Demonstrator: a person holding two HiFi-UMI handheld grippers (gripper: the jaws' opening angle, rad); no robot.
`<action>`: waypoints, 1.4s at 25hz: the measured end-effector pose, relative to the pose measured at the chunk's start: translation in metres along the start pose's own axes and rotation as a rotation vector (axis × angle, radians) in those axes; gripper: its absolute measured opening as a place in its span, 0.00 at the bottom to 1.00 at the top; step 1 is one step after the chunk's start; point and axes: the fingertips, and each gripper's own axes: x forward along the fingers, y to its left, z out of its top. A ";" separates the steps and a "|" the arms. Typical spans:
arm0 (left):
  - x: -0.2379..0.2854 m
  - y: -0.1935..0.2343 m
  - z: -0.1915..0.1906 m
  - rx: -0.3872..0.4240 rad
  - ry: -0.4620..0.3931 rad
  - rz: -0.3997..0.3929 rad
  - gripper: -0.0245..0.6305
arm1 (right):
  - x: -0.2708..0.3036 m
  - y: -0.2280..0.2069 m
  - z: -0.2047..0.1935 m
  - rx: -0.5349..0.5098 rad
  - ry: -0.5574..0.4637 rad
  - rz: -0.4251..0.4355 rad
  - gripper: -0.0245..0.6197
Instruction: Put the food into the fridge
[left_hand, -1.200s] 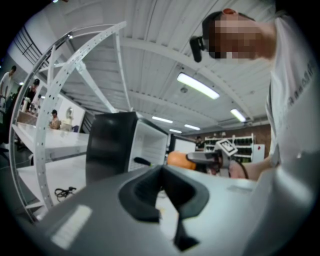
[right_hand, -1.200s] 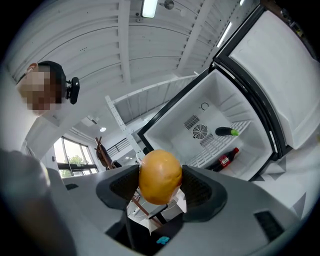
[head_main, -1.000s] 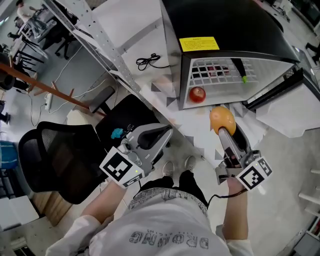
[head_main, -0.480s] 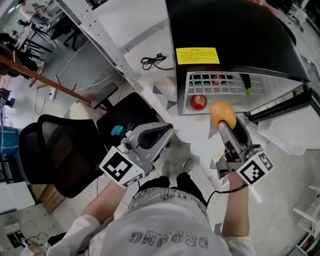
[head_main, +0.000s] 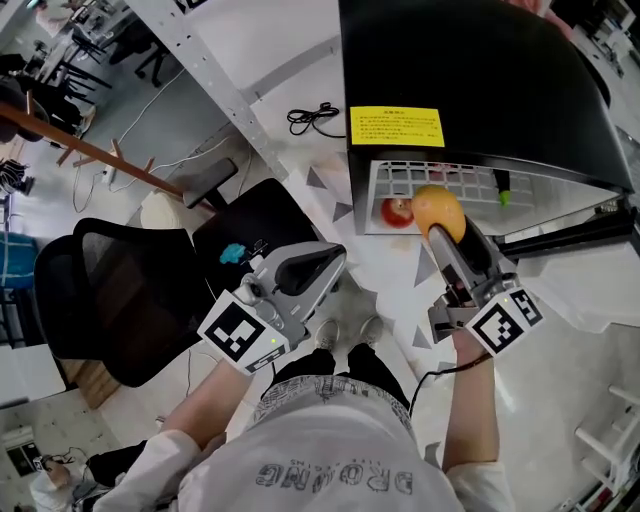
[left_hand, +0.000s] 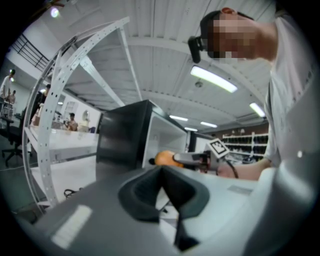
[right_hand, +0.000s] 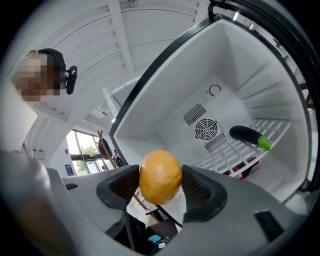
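**Fruit, round and orange (head_main: 438, 212), clamped in right tool (head_main: 441, 228) at the open black fridge (head_main: 480, 70)**

In the head view a black mesh office chair (head_main: 110, 300) stands at 9 o'clock. At about 7 o'clock from the centre is the left tool (head_main: 322, 262), its nose pointing to 2 o'clock. In the left gripper view its dark pads (left_hand: 145, 192) meet, narrowed right down with nothing between them.

At 1 o'clock the fridge stands with its door open. It has a white inside and carries a yellow rectangular label (head_main: 396, 126) on top. A small red apple (head_main: 396, 211) lies under the white wire shelf (head_main: 400, 178), at 9 o'clock of the fruit and just beside it in the picture.

The right tool points to 11 o'clock and holds the fruit at the fridge's mouth. In the right gripper view the fruit sits squeezed between the two ribbed dark pads (right_hand: 201, 187), touching both. At 2 o'clock of it, deeper in, a dark purple aubergine with a green stem (right_hand: 247, 135) lies on the wire shelf. A round fan grille (right_hand: 205, 130) shows on the back wall at 9 o'clock of the aubergine.
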 end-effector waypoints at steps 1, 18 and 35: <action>0.001 0.001 0.000 0.000 0.001 0.004 0.05 | 0.004 -0.002 0.000 -0.010 0.005 -0.002 0.46; 0.000 0.016 -0.007 -0.009 0.030 0.065 0.05 | 0.061 -0.033 -0.012 -0.272 0.073 -0.114 0.46; -0.007 0.029 -0.009 -0.015 0.030 0.107 0.05 | 0.094 -0.050 -0.029 -0.439 0.155 -0.202 0.46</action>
